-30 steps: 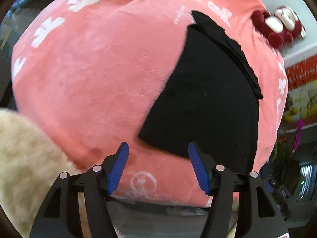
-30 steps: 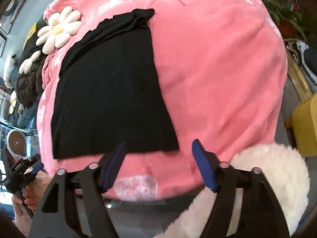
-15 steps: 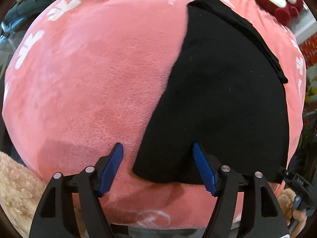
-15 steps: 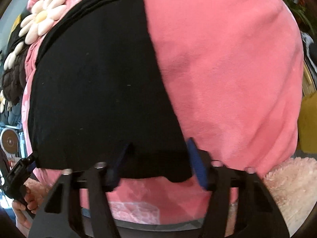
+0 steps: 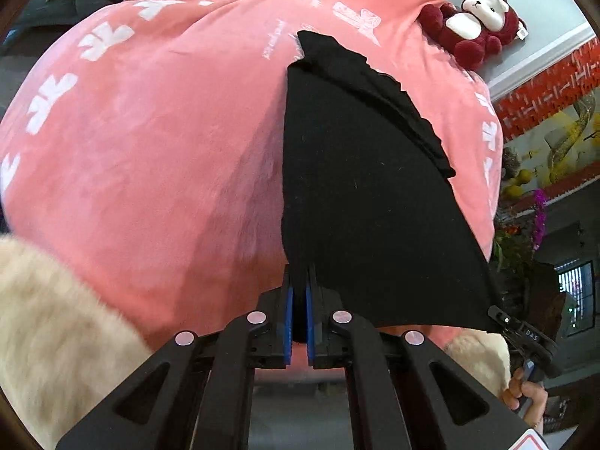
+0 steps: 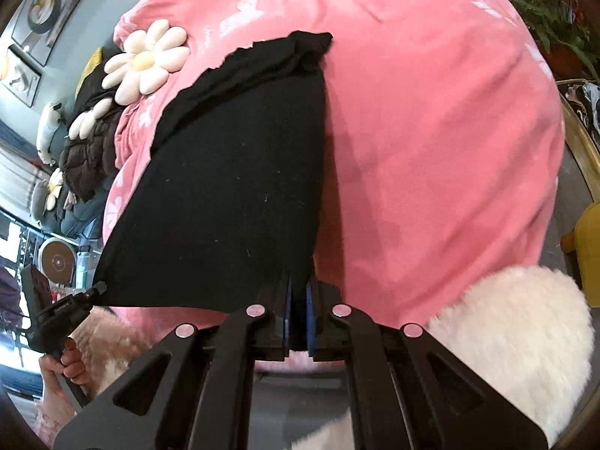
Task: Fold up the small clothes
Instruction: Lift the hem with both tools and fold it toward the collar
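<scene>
The left gripper had its blue pads pressed together on the near left corner of the black garment, and the right gripper was clamped likewise on the near right corner. The garment lay on the pink blanket, its long axis running away from the grippers, its bunched end farthest off. The pinched hem was hidden between the pads. A plush monkey and a daisy cushion sat near the blanket's far edge.

Right tool clamped on black garment corner, pink blanket beneath
</scene>
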`<state>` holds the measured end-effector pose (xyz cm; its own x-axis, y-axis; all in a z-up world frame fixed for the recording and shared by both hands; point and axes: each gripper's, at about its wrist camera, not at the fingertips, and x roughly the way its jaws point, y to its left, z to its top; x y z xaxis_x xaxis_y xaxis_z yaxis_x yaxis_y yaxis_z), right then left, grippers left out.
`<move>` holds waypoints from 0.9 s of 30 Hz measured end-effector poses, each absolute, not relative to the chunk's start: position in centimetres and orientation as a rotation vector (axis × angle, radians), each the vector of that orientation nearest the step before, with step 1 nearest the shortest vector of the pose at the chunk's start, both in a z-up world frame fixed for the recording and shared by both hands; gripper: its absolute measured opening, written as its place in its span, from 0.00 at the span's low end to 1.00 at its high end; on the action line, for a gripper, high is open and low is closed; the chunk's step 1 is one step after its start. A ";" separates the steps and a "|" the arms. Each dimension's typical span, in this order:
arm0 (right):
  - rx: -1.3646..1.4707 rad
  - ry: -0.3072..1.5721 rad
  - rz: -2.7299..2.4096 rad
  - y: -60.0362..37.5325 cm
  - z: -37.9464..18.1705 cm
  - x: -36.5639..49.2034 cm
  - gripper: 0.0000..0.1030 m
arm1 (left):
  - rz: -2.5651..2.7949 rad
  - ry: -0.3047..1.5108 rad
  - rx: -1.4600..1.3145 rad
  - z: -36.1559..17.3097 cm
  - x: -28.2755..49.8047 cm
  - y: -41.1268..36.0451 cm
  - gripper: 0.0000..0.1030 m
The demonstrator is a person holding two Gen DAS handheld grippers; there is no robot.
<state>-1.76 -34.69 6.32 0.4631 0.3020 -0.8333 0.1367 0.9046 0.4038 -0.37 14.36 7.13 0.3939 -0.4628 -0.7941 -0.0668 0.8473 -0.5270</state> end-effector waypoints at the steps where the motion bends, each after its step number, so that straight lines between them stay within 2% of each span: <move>1: 0.441 1.096 0.112 -34.7 6.7 -2.9 0.04 | -0.272 1.154 -0.527 7.6 -1.3 14.4 0.03; 11: 0.410 1.132 0.149 -34.0 9.6 -10.5 0.04 | -0.313 1.179 -0.506 12.1 -9.9 14.7 0.03; 16: 0.432 1.016 0.162 -35.1 14.6 -9.2 0.04 | -0.331 1.123 -0.545 15.8 -8.5 15.2 0.03; 21: 0.436 0.831 0.153 -36.5 18.3 1.8 0.04 | -0.358 0.983 -0.442 20.1 0.3 13.7 0.03; 24: 0.477 0.845 0.142 -36.2 15.8 11.6 0.05 | -0.277 0.913 -0.330 20.1 8.7 11.9 0.04; 25: 0.473 0.865 0.114 -36.3 14.1 14.9 0.10 | -0.200 0.902 -0.291 19.3 11.9 11.3 0.06; 26: 0.459 0.884 0.065 -36.4 12.6 17.3 0.14 | -0.124 0.893 -0.266 18.1 14.6 10.9 0.12; 27: 0.444 0.909 -0.015 -36.3 10.9 19.4 0.19 | -0.088 0.902 -0.241 16.5 17.4 10.4 0.30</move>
